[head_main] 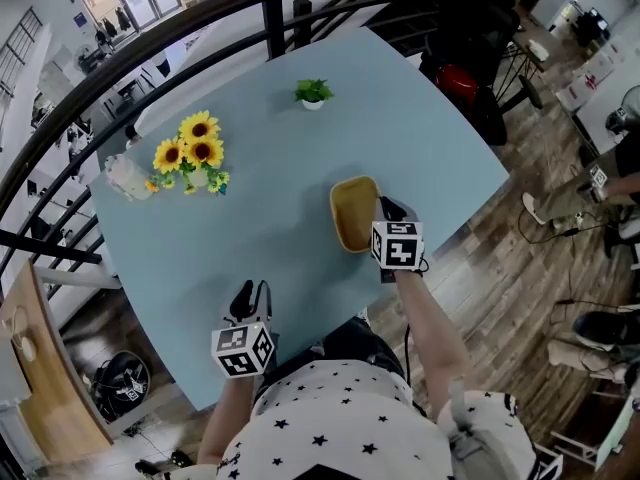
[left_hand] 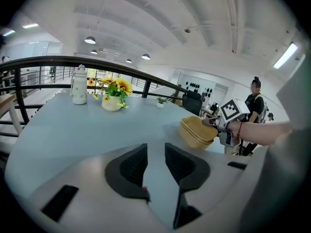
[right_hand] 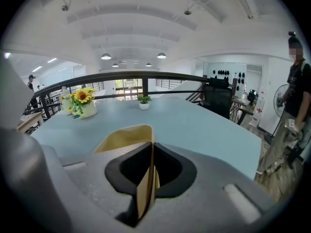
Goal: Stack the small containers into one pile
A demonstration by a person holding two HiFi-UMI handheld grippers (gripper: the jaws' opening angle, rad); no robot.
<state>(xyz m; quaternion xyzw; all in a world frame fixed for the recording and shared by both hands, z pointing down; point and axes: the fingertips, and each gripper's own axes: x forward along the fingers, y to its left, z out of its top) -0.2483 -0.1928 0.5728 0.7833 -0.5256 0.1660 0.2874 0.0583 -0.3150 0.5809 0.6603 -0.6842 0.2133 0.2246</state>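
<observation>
A pale blue desk (head_main: 270, 228) with a smooth matt top and rounded corners carries the containers (head_main: 353, 213). These are tan, rectangular, shallow trays with rounded corners and thin walls, and they sit near the desk's right edge. From above they read as a single tray. The left gripper view shows layered rims (left_hand: 197, 132), so several are nested together, though their number is hard to make out. Whether the pile's base lies flat on the desk cannot be told.

The right claw (head_main: 385, 208) is closed on the near wall of the pile. In the right gripper view its dark ribbed pads (right_hand: 167, 166) pinch the thin tan wall edge-on, and the rest of the tray (right_hand: 126, 139) spreads out beyond them. The jaws hide the lower part of that wall.

The left claw (head_main: 252, 296) is near the desk's front edge, well apart from the pile. Its jaws stand partly apart (left_hand: 155, 154) with only bare desk showing between them.

Further back stand yellow sunflowers (head_main: 190, 153) in a pale round vase. A white jar (head_main: 128, 178) is just beside them, and a small green plant (head_main: 313, 92) sits in a white pot. A dark curved railing (head_main: 200, 28) runs behind the desk. The person's star-print shirt (head_main: 340, 418) is cut off at the bottom edge of the head view.
</observation>
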